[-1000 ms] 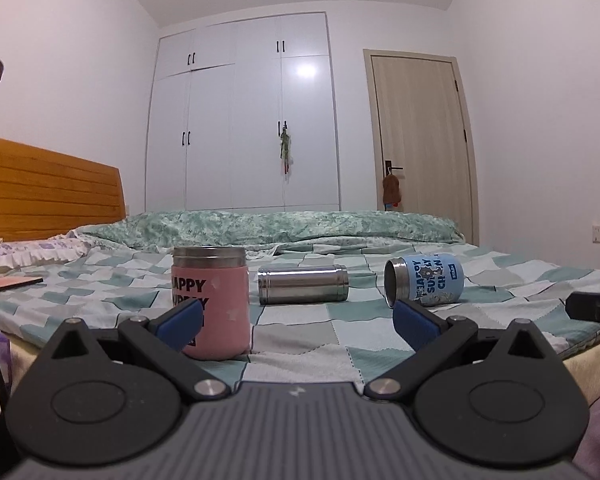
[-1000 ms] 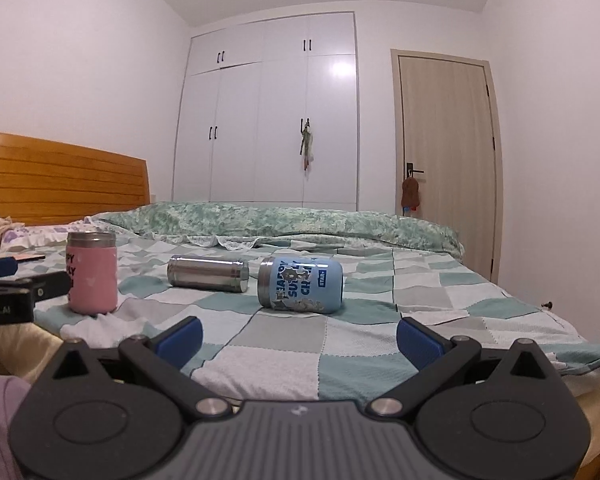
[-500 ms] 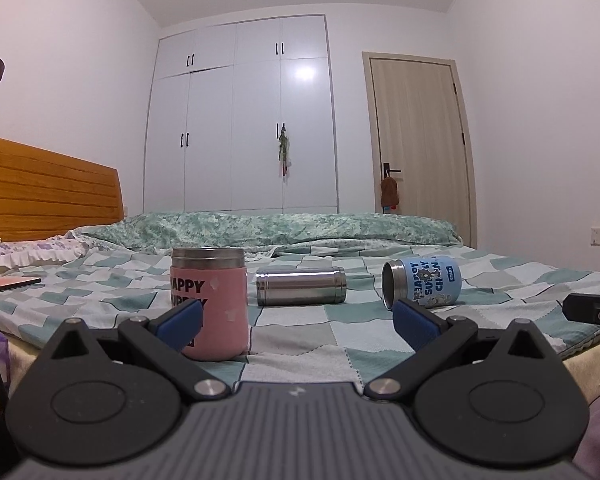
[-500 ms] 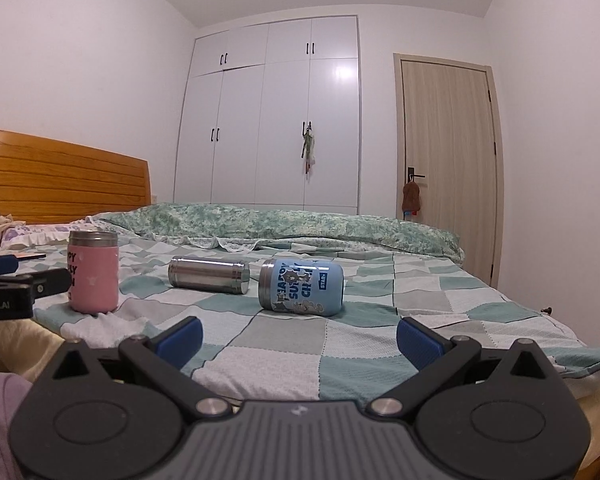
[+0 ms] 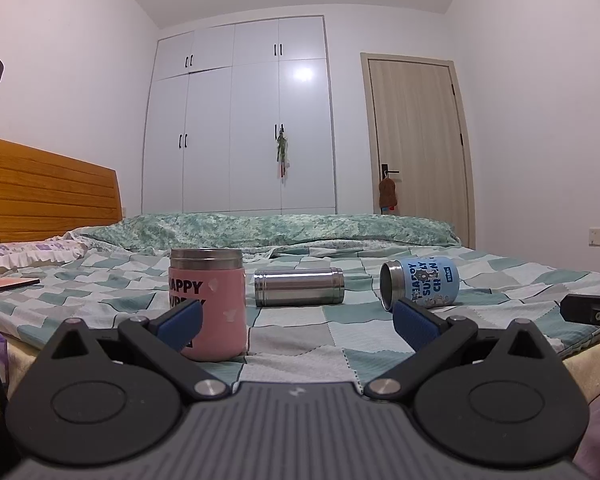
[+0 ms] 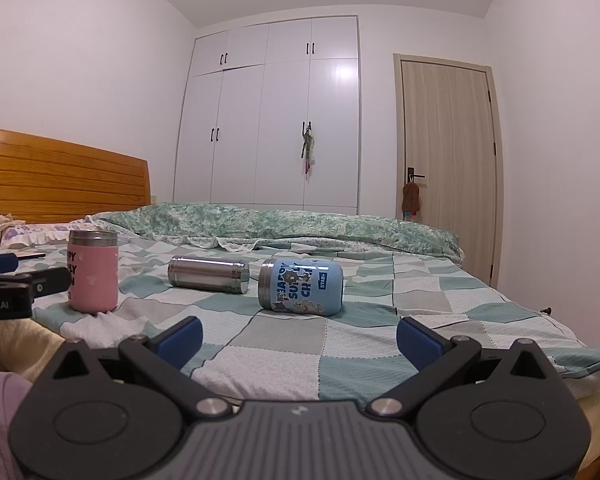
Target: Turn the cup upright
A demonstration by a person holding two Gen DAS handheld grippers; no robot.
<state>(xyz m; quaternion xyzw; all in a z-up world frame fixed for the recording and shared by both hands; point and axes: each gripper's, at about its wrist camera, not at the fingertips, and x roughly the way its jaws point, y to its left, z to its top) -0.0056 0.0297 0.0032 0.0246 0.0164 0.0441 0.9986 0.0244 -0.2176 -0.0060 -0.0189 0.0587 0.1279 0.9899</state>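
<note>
Right wrist: three cups point(image 6: 301, 287), one upright.

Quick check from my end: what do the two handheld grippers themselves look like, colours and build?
Left gripper and right gripper match: black linkage arms on round black discs with silver pivot bolts, blue ribbed pads at the tips, and a grey ribbed body behind. White "Robot.AI" lettering marks the left one's side.

Straight ahead of the tongs spreads a bed point(image 5: 300, 332) under a green, grey and white checked cover, a wooden headboard point(image 5: 48, 196) at its left. Beyond it, white wardrobe doors point(image 5: 240, 120) fill the far wall; right of them stands a closed pale wooden door point(image 6: 448, 152). Plain white walls.
</note>
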